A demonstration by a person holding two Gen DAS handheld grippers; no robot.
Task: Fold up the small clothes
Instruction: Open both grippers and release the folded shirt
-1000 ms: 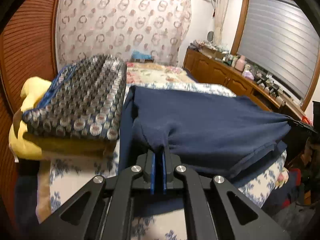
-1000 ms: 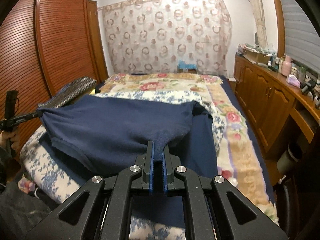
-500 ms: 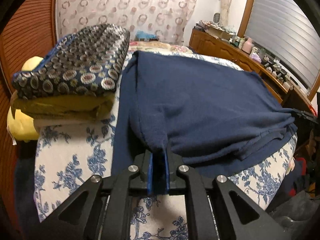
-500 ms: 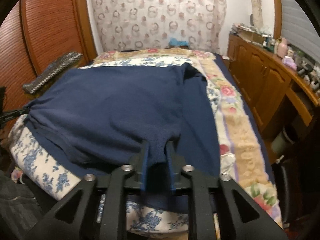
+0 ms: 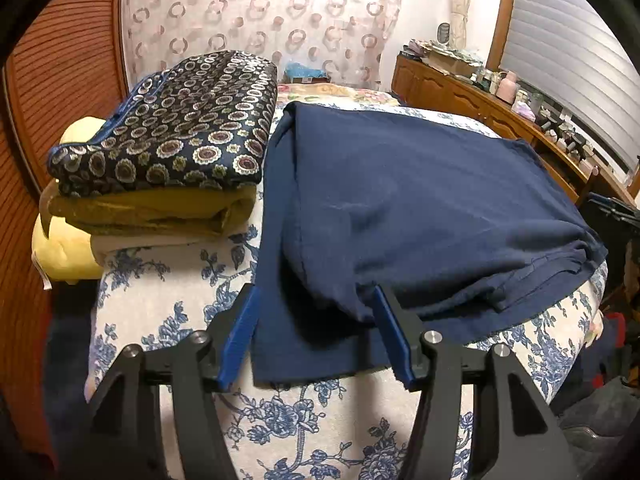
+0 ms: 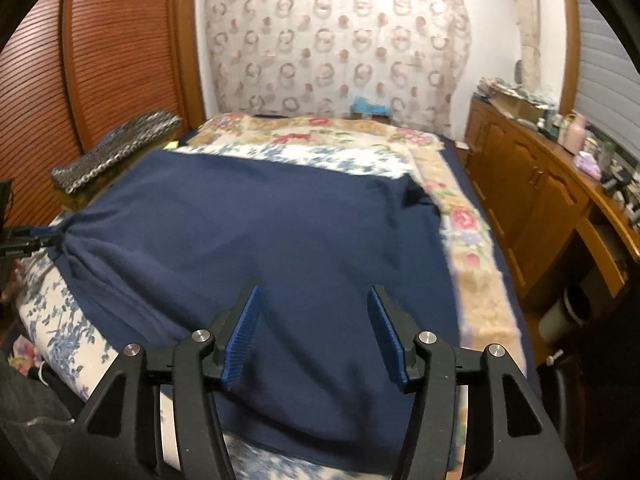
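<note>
Both grippers just opened, releasing navy garment [image 5: 420, 208] | floral bedspread [image 5: 160, 304]

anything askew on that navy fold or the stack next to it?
Slightly. The navy garment is folded over, but the top layer's near edge stops short, so the lower layer juts out toward the left gripper; its jaws have just opened off the cloth. The folded stack looks tidy.

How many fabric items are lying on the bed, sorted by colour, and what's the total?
Navy: 1, the navy garment spread flat on the floral bedspread
Dark with ring pattern: 1, the patterned folded cloth on top of the pile
Mustard yellow: 1, the mustard folded cloth under it
Pale yellow: 1, the pale yellow cushion at the pile's side
Total: 4
</note>
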